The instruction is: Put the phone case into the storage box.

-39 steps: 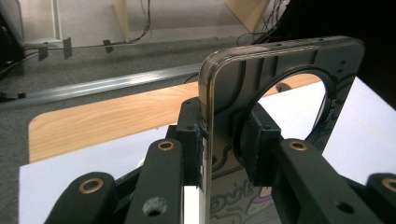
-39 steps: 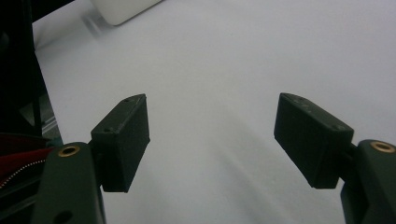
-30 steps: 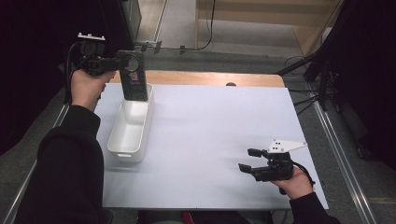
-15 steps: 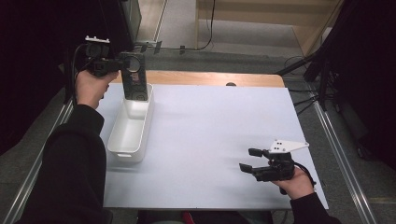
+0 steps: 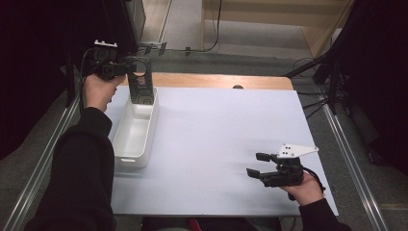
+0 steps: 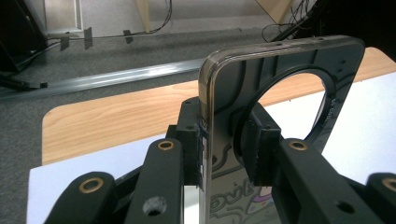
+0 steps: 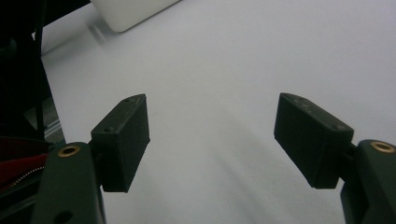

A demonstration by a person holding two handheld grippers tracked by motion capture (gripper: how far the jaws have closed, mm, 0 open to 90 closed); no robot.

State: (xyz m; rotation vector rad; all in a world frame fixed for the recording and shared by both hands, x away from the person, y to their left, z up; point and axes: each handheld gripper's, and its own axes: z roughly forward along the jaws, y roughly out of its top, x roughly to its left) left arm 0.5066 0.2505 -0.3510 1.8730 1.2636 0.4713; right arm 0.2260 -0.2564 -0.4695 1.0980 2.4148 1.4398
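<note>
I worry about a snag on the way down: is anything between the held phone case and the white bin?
Nothing visible. The left gripper holds the phone case upright over the bin's far end; the bin looks empty.

Lab-type recording setup: white-topped table [image 5: 216,144] on metal rails [image 5: 356,173], grey carpet [image 5: 192,24], loose cables [image 5: 219,24] on the far floor, dark curtains [image 5: 380,72].

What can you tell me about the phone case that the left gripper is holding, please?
The phone case is dark, glossy, translucent plastic with rounded corners, a large round cutout near its top and cartoon lettering lower down. It hangs upright over the far end of the white bin, apparently clear of it. The left gripper clamps it by both faces, pads pressed just below the cutout.
</note>
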